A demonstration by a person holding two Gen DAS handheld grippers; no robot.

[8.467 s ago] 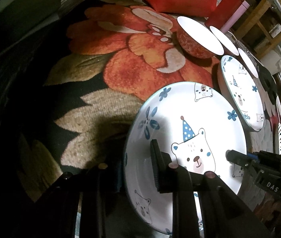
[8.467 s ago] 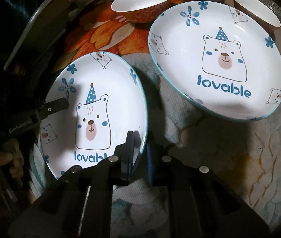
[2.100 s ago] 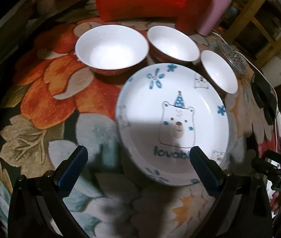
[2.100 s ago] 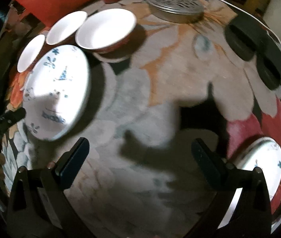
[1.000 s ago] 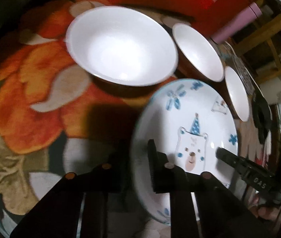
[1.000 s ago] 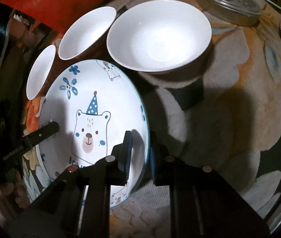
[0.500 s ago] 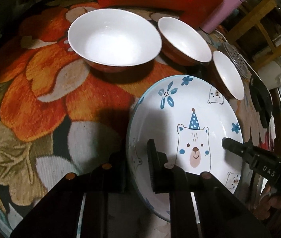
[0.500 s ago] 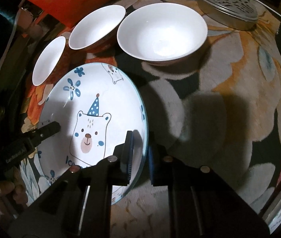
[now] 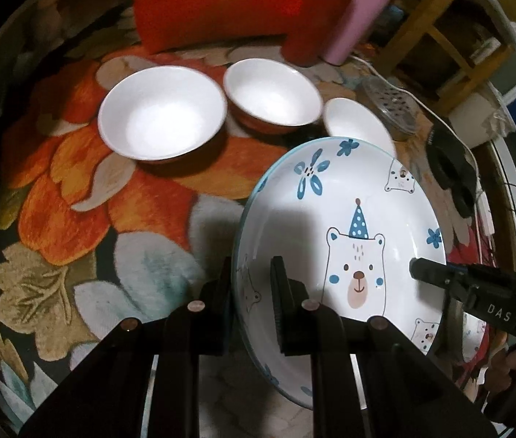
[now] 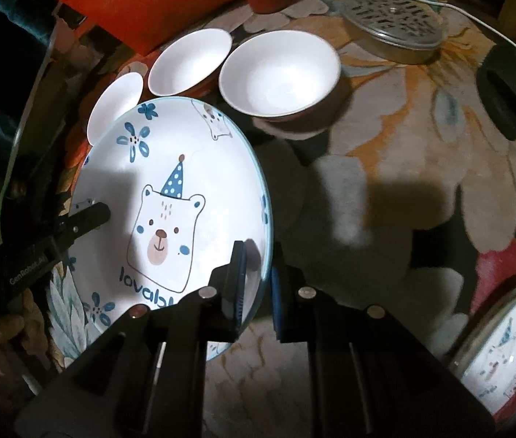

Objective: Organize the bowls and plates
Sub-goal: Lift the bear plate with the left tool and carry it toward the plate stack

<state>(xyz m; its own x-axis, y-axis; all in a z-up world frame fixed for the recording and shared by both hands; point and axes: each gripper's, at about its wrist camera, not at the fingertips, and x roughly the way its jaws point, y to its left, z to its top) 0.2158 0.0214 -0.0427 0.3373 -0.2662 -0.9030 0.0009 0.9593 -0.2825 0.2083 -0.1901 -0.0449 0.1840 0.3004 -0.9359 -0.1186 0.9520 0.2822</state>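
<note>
A white bear plate [image 9: 349,215] with blue flowers is held off the floral cloth and shows in the right wrist view too [image 10: 170,197]. My left gripper [image 9: 252,303] is shut on its left rim. My right gripper [image 10: 258,284] is shut on its right rim; its tip shows in the left wrist view [image 9: 440,273]. Three white bowls stand in a row beyond: a large one [image 9: 163,107], a middle one [image 9: 272,95] and a small one [image 9: 356,124] partly hidden by the plate. A second bear plate [image 10: 505,350] lies at the table's right edge.
A red box [image 9: 221,3], a red canister [image 9: 312,29] and a pink bottle [image 9: 363,14] stand behind the bowls. A metal perforated lid [image 10: 392,29], black rings [image 10: 513,91] and a white cable [image 10: 476,22] lie on the right.
The plate, gripped at both rims, has risen off the cloth and come nearer the cameras. The bowls now look farther away. The second plate at the right edge has come into the right wrist view.
</note>
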